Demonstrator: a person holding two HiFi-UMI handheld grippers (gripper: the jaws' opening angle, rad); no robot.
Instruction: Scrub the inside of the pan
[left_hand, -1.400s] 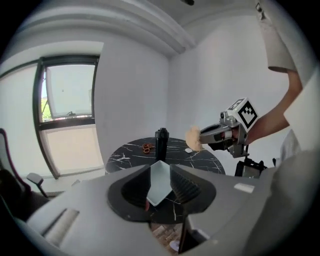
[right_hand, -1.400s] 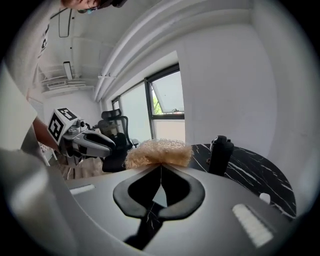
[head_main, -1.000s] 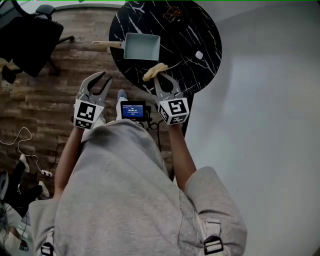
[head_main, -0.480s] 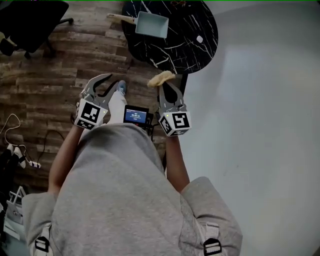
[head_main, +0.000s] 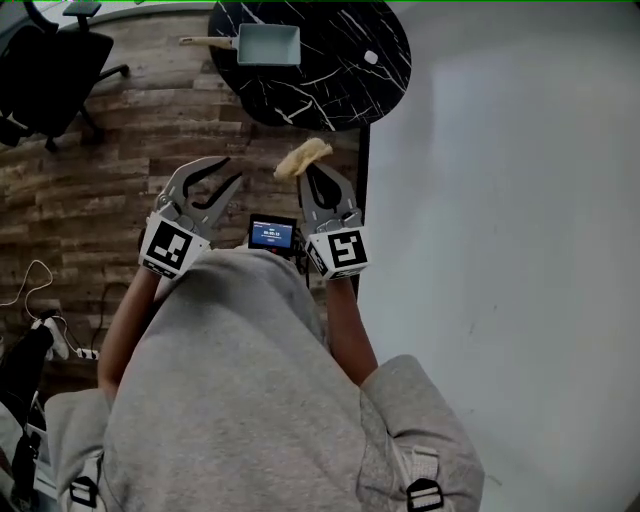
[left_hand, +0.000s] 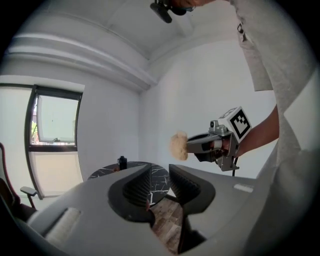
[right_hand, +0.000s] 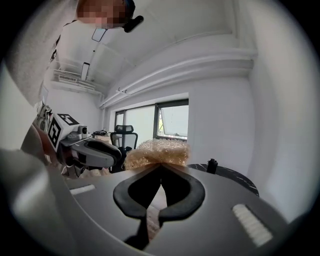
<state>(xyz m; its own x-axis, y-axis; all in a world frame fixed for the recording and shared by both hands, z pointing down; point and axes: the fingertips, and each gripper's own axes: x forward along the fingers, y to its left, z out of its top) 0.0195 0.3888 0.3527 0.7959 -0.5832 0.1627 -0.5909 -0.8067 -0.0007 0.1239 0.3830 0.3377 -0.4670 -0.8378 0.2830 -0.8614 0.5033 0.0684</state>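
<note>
Head view: I see one pan (head_main: 268, 45) on the far-left part of the round black tabletop (head_main: 330, 95).
Pan axis: its handle (head_main: 205, 42) points left, so the long axis runs left to right across my view.
Left hand-held gripper (head_main: 228, 172): jaws partway apart with nothing between them, over the wooden floor (head_main: 100, 200) short of the tabletop.
Right hand-held gripper (head_main: 308, 172): jaws pinched together on one sponge (head_main: 302, 157), which sticks out past the tips.
Direction: the pan lies ahead of both, well apart. It is nearly in line with the left one and ahead-left of the right one.
Judgement: the left is better placed to reach the handle. The sponge must travel forward and slightly left to reach the pan.
Count: one pan, one sponge, two hand-held grippers, one small white item (head_main: 371, 57) on the tabletop.
</note>
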